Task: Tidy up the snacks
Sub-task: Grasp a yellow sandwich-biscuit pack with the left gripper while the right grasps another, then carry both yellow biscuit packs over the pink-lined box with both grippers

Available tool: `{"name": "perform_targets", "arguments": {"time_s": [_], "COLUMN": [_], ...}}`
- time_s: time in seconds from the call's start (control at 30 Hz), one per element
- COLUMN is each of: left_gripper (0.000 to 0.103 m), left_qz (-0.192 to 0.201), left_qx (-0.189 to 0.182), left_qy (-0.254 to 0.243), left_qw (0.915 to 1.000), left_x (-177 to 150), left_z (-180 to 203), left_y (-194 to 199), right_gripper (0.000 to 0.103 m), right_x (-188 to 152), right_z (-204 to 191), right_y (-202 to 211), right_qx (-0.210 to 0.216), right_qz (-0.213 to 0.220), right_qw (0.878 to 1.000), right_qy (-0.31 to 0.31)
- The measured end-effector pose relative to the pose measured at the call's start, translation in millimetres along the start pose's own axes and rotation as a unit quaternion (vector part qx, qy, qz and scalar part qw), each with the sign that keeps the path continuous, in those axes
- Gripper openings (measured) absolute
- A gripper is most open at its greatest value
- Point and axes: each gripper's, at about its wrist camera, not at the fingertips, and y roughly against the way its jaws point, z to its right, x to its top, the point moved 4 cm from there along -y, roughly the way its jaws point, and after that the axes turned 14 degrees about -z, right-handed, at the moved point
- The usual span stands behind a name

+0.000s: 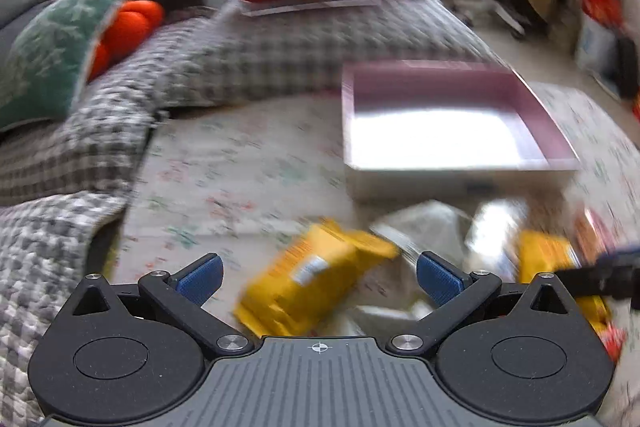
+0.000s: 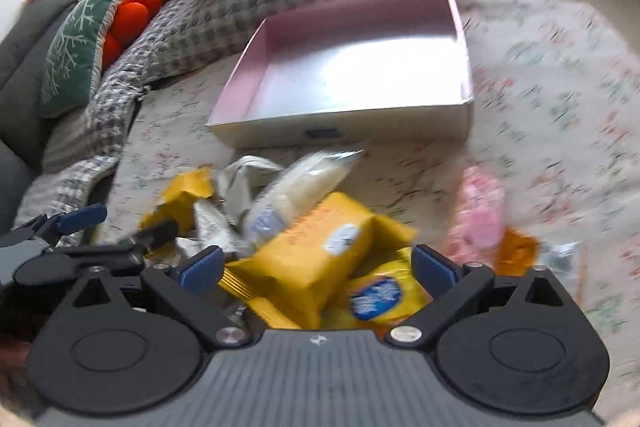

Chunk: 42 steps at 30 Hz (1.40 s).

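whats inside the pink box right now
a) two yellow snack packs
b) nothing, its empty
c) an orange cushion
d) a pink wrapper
b: the pink box shows only its bare shiny floor in both views, while the yellow snack packs and the other wrappers lie in a heap on the floral cloth in front of it.
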Motion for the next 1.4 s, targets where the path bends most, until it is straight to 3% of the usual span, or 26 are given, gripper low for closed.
{"name": "perform_targets", "arguments": {"time_s": [0.1, 0.2, 0.3, 0.53, 0.63, 0.8, 0.97, 1.4], "left_gripper": [0.103, 0.103, 0.103, 0.099, 0.081, 0.042, 0.04, 0.04], "left_qz": [-0.004, -0.033, -0.049, -0.072, -0.072, -0.073, -0.069, -0.057], "left_qx": [0.009, -0.008, 0.015, 0.009, -0.01, -0.012, -0.002, 0.01], "left_qy": [0.021, 0.001, -0.034, -0.052, -0.052, -0.045, -0.043, -0.045], "left_qw": [0.9997, 0.9994, 0.9981, 0.996, 0.996, 0.9963, 0.9967, 0.9973], "left_x": [6, 4, 0, -5, -7, -6, -7, -7], "left_z": [-18, -17, -13, -11, -7, -2, -1, 1], "left_y": [-7, -27, -48, -80, -79, -74, -68, -52], "right_gripper": [0.09, 0.082, 0.073, 0.054, 0.048, 0.043, 0.037, 0.035], "right_x": [5, 5, 5, 2, 0, 3, 1, -2], "right_z": [-4, -10, -12, -10, -11, -11, -15, -21], "right_y": [-12, -26, -31, -30, -28, -23, -17, -16], "right_qx": [0.022, 0.022, -0.023, -0.032, -0.037, -0.052, -0.088, -0.129], "right_qz": [-0.027, -0.061, -0.06, -0.042, -0.029, -0.008, 0.013, 0.03], "right_qw": [0.999, 0.997, 0.998, 0.998, 0.999, 0.999, 0.995, 0.989], "right_qy": [-0.019, -0.034, -0.024, -0.023, -0.013, 0.004, 0.035, 0.071]}}
